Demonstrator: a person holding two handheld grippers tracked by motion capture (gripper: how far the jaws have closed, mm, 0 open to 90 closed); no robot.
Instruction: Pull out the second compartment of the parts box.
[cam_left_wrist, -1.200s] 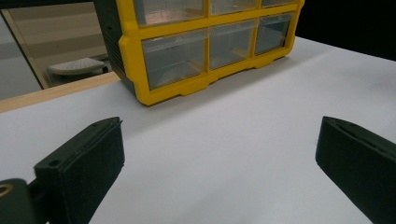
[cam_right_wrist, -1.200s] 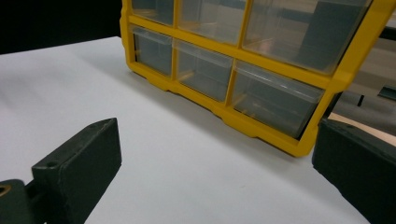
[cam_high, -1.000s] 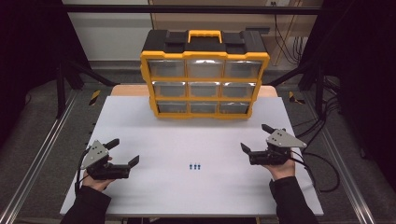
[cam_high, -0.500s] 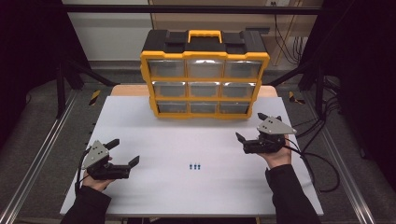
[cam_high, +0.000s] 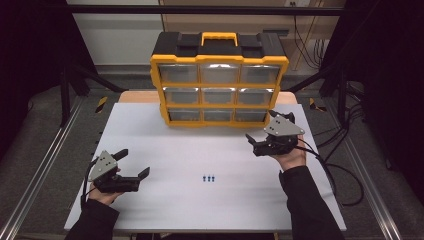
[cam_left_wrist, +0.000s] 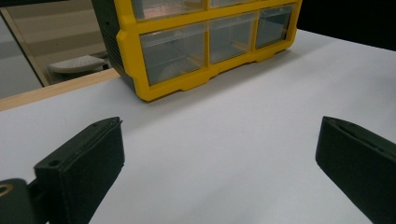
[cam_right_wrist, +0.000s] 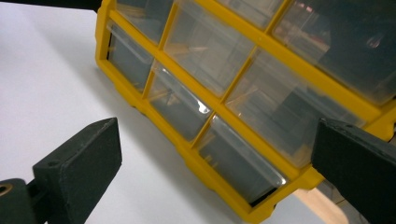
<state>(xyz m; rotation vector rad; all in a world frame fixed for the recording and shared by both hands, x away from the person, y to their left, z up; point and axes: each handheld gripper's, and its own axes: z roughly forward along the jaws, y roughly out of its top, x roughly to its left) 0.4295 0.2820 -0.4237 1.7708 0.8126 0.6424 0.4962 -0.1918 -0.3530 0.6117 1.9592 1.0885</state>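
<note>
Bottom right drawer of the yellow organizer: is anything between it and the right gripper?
Nothing visible. The right gripper hangs open just in front of the organizer, and in its own view only bare white table lies before the bottom right drawer. The small blue parts lie nearer the person, off that path.

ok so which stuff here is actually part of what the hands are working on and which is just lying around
In the job:
- right gripper, jaws open, close to the organiser's bottom right drawer
- yellow drawer organiser
- bottom right drawer

Likely just lying about for now:
- small blue pieces in the middle of the white table
- left gripper, open, held low at the near left
</note>
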